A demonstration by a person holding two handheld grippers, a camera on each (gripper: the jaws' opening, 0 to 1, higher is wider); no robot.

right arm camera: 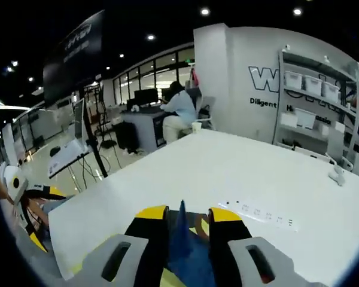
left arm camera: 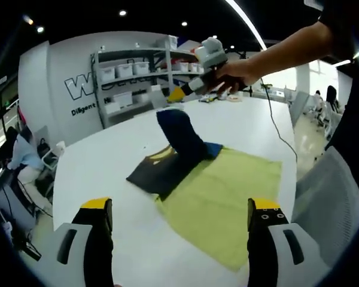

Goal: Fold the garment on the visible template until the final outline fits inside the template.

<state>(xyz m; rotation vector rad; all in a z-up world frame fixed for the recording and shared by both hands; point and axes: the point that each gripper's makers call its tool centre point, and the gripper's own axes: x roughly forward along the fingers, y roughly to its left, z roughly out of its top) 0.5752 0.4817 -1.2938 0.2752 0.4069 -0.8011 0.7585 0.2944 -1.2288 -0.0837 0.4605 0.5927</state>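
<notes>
A dark garment (left arm camera: 158, 170) lies on the white table (left arm camera: 107, 161), partly over a yellow-green template (left arm camera: 227, 197). Its blue part (left arm camera: 179, 137) is pulled up into a standing fold. A hand holds my right gripper (left arm camera: 180, 94) just above that fold. In the right gripper view, my right gripper (right arm camera: 185, 218) is shut on the blue cloth (right arm camera: 182, 245), which shows between its yellow-tipped jaws. My left gripper (left arm camera: 180, 209) hovers over the near table edge, wide open and holding nothing, short of the template.
Grey shelves with white bins (left arm camera: 131, 75) stand beyond the table's far side. A grey chair (left arm camera: 329, 197) is at the right. A cable (left arm camera: 275, 119) runs across the table. A person sits at a desk (right arm camera: 179, 110) beyond the table.
</notes>
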